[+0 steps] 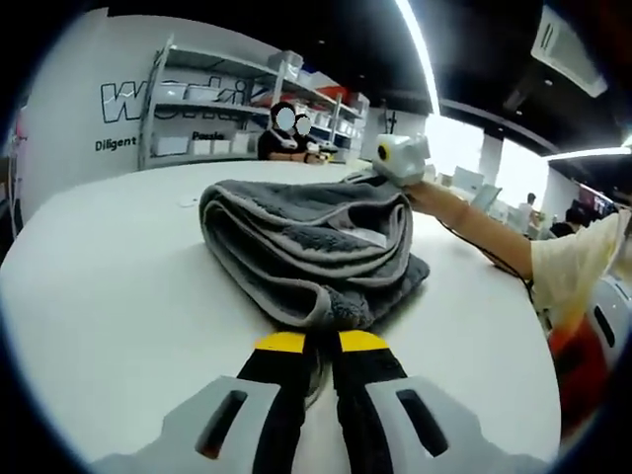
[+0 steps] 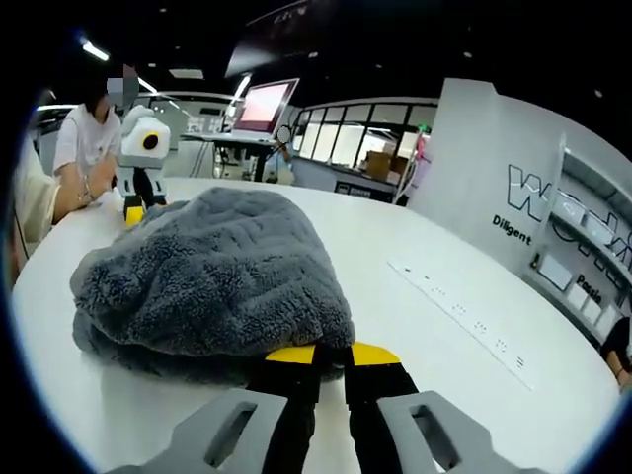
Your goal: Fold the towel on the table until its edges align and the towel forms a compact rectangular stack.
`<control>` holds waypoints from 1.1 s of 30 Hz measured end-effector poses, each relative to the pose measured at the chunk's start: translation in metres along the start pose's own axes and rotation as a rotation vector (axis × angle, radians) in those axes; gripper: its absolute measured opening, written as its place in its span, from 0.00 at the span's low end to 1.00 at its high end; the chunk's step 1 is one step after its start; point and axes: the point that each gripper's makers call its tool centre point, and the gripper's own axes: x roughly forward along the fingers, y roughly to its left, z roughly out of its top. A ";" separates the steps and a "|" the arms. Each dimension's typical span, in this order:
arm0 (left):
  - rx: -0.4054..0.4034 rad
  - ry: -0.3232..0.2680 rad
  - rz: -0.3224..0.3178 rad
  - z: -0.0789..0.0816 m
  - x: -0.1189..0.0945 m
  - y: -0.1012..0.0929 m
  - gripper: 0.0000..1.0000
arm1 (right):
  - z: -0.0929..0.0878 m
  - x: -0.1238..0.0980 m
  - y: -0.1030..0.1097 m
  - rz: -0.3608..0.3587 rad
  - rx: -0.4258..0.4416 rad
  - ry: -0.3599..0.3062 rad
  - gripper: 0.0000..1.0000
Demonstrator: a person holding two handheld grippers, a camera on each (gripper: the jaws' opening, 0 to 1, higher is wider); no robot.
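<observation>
The grey towel (image 1: pixel 311 252) lies bunched in several folds on the white worktop (image 1: pixel 109 267), at 12 o'clock from both grippers. The left gripper (image 1: pixel 322 342) is clenched on the towel's near edge; the right gripper (image 2: pixel 331 354) is clamped on the opposite edge. The long axis is judged to run between them, each equally near.

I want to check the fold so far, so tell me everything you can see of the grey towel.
The towel is grey, thick and fluffy, with a paler hemmed border. It lies bunched in loose rounded folds on the white table, layers stacked unevenly, edges not aligned. The left tongs and right tongs each sit at its near edge, jaws close together, seemingly pinching the fabric.
</observation>
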 end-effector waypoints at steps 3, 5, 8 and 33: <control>0.013 0.019 -0.052 -0.003 0.001 -0.015 0.06 | 0.000 -0.003 0.004 0.012 -0.005 0.003 0.06; 0.027 0.034 -0.087 -0.005 0.002 -0.025 0.06 | 0.000 -0.005 0.007 0.021 -0.011 0.005 0.06; 0.043 0.053 -0.131 -0.008 0.003 -0.039 0.06 | 0.000 -0.007 0.010 0.031 -0.015 0.004 0.06; 0.284 -0.035 -0.221 0.022 -0.034 -0.076 0.34 | 0.024 -0.078 0.028 -0.013 -0.416 0.024 0.31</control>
